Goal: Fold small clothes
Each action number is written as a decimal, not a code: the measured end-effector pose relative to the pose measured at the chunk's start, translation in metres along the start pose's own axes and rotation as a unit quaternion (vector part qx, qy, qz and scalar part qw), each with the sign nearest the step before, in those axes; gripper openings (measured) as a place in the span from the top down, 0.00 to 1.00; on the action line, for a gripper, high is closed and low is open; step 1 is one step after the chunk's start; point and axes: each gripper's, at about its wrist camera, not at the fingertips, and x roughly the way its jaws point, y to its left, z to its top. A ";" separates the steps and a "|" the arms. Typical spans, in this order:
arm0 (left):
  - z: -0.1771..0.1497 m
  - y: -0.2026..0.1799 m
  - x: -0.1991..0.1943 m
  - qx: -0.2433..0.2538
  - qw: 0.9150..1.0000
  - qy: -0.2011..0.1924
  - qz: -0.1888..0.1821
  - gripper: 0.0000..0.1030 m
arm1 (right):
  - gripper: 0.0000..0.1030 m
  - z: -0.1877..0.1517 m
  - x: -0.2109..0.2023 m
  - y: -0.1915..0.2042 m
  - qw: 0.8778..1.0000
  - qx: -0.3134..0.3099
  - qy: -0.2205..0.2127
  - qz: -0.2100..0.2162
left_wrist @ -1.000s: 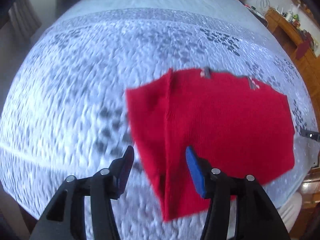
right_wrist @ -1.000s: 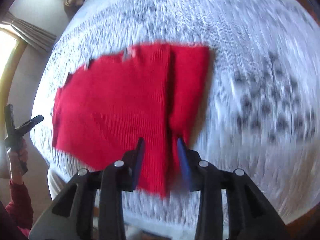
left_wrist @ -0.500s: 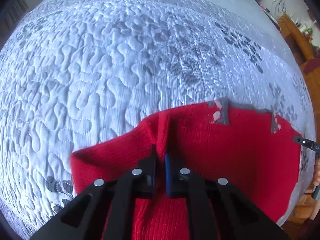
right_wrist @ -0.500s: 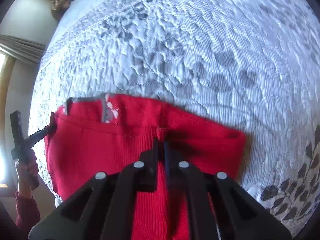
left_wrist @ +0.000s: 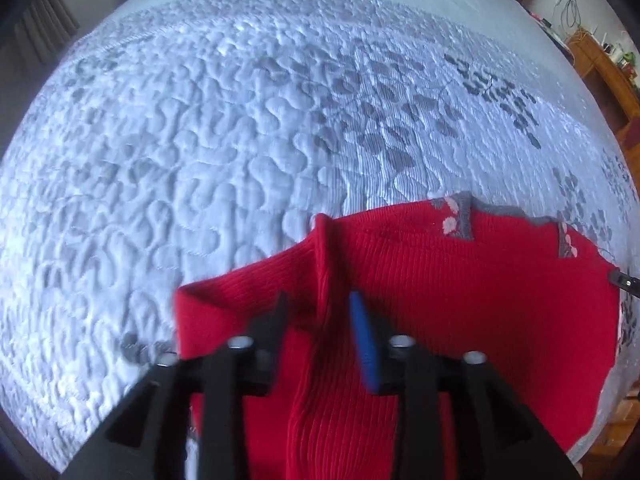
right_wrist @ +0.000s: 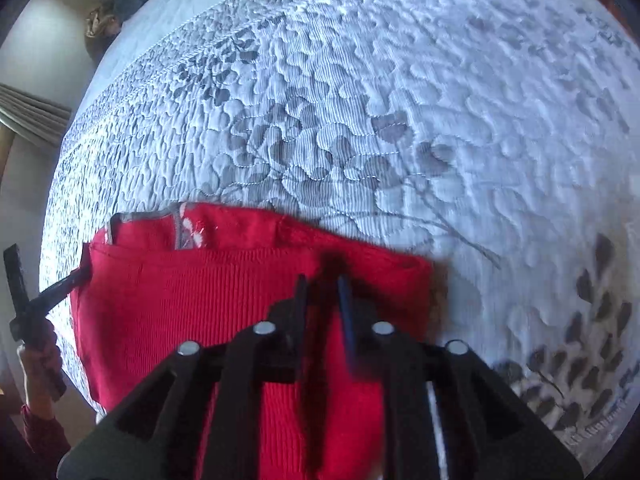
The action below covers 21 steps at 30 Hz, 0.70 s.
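Observation:
A small red knitted garment (left_wrist: 460, 292) with grey flowered straps lies on the quilted bed; it also shows in the right wrist view (right_wrist: 200, 292). My left gripper (left_wrist: 320, 312) is open, its jaws standing on either side of a raised fold ridge at the garment's left part. My right gripper (right_wrist: 322, 292) is open by a narrow gap over a fold ridge near the garment's right edge. The other gripper shows at the left edge of the right wrist view (right_wrist: 48, 292), by the garment's far corner.
The white and grey quilted bedspread (left_wrist: 240, 140) fills both views. Wooden furniture (left_wrist: 600, 64) stands beyond the bed at the right. A curtain (right_wrist: 32, 116) and wall are at the left. The bed edge runs close below the garment.
Both grippers, shut on the garment's ridge half a second ago, have opened and let the fabric go. A second ago they were open above the garment.

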 end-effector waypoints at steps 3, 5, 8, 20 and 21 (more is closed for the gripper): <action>-0.012 -0.005 -0.020 0.007 1.000 -0.008 0.005 0.51 | 0.60 -0.020 -0.022 0.000 1.000 0.009 0.001 0.003; -0.027 -0.010 -0.030 0.003 1.000 -0.005 -0.015 0.51 | 0.58 -0.036 -0.027 -0.001 1.000 0.011 0.011 0.003; -0.046 -0.021 -0.035 0.002 0.999 0.002 -0.033 0.51 | 0.46 -0.061 -0.026 -0.003 0.999 0.013 0.031 0.003; -0.069 -0.053 -0.016 0.029 0.999 0.012 -0.040 0.51 | 0.38 -0.090 -0.002 -0.018 0.997 0.034 0.061 0.026; -0.069 -0.052 -0.014 0.028 0.999 0.014 -0.042 0.51 | 0.36 -0.087 0.001 -0.020 0.997 0.038 0.062 0.032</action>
